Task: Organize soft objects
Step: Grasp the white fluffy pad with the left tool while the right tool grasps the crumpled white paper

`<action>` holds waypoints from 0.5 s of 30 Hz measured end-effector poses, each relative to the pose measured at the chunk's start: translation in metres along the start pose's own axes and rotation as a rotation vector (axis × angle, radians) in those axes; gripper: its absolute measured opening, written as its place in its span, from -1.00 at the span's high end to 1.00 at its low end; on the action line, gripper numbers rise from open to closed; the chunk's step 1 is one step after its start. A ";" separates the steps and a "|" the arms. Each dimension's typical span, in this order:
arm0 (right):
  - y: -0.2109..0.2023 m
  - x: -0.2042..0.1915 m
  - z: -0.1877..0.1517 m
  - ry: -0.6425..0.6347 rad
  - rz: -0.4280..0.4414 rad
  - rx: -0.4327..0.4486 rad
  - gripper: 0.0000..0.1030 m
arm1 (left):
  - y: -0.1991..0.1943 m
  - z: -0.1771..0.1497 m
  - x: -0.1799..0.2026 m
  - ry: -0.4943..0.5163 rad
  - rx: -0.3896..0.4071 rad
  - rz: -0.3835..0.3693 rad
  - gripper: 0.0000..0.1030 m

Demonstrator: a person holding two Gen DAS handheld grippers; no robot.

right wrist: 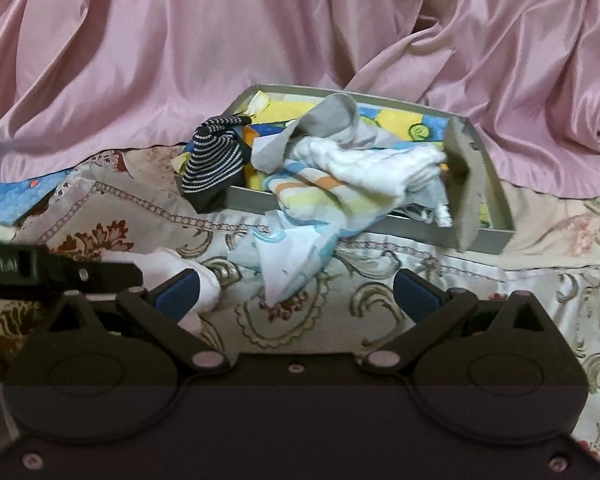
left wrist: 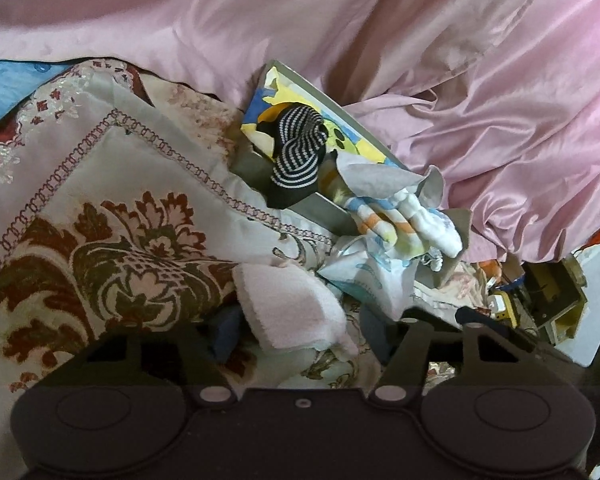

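Note:
A pale pink soft cloth (left wrist: 292, 304) lies on the floral bedspread between the fingers of my left gripper (left wrist: 300, 332); the blue pads sit close on either side without visibly squeezing it. Beyond it stands a grey tray (left wrist: 332, 208) with a cartoon lining, holding a black-and-white striped sock (left wrist: 300, 148) and a pile of pastel striped and white cloths (left wrist: 392, 220). In the right wrist view my right gripper (right wrist: 298, 292) is open and empty over the bedspread, in front of the tray (right wrist: 380, 232). The left gripper's black body (right wrist: 60, 272) shows at the left, by the pale cloth (right wrist: 168, 264).
A printed white cloth (right wrist: 288, 256) spills over the tray's front rim onto the bedspread (right wrist: 540, 300). A damask cushion (left wrist: 100, 220) lies left of the tray. Pink satin fabric (right wrist: 140, 60) drapes behind. Boxes and clutter (left wrist: 540, 292) sit off the bed's right edge.

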State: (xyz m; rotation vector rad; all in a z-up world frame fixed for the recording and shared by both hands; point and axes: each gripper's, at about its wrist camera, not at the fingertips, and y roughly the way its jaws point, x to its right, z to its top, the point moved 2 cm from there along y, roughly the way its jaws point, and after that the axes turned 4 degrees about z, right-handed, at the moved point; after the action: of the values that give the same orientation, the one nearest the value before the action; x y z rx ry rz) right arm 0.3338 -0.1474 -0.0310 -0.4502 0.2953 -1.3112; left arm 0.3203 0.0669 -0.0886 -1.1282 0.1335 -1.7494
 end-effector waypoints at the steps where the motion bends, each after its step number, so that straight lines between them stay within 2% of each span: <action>1: 0.003 -0.001 0.002 0.003 0.005 -0.006 -0.88 | 0.000 0.000 -0.001 -0.003 0.001 0.003 -0.14; 3: 0.011 -0.001 0.008 0.024 0.017 -0.027 -0.85 | 0.000 0.001 -0.003 -0.009 0.002 0.009 -0.07; 6: 0.023 0.003 0.016 0.066 0.029 -0.057 -0.59 | 0.001 0.000 -0.004 -0.003 0.004 0.017 0.10; 8: 0.031 0.006 0.019 0.096 0.035 -0.092 -0.51 | 0.001 0.000 -0.004 -0.001 0.003 0.013 0.20; 10: 0.037 0.010 0.021 0.124 0.038 -0.114 -0.25 | 0.001 -0.001 -0.003 0.004 0.002 0.008 0.32; 11: 0.040 0.011 0.021 0.137 0.039 -0.127 -0.19 | 0.002 -0.001 -0.002 0.008 -0.001 0.005 0.38; 15: 0.050 0.020 0.017 0.190 0.051 -0.164 0.19 | 0.002 -0.002 -0.001 0.007 -0.001 -0.002 0.42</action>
State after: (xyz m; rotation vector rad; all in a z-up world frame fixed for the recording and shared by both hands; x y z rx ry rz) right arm 0.3891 -0.1544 -0.0387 -0.4530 0.5727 -1.2874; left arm 0.3201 0.0658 -0.0915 -1.1240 0.1378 -1.7551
